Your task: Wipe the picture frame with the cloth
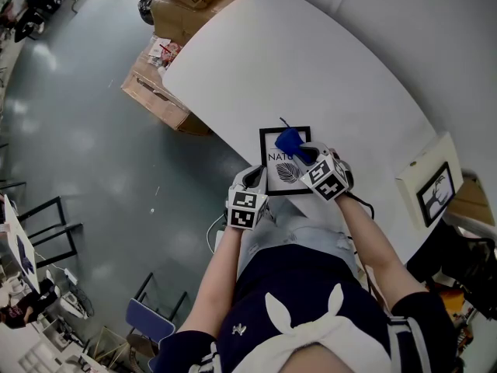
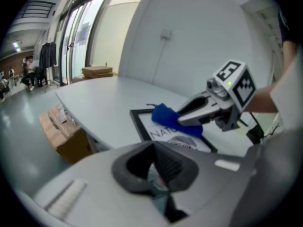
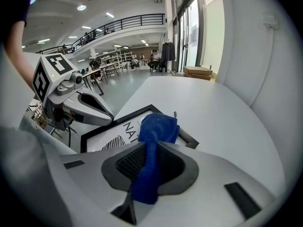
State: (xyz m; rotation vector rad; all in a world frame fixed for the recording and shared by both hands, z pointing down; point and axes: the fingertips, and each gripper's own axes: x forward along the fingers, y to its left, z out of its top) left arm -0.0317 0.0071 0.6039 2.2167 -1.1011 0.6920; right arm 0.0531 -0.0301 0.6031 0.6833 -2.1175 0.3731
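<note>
The black-rimmed picture frame with a white leaf print is laid flat near the edge of the curved white worktop. A soft blue cloth is pinched between the fingers of the right gripper, its bunched end resting on the frame's far part. The fingers of the left gripper are drawn together at the frame's near left corner, with nothing seen between them. The frame is judged light, stiff and apt to slide, so it is best steadied at its rim
</note>
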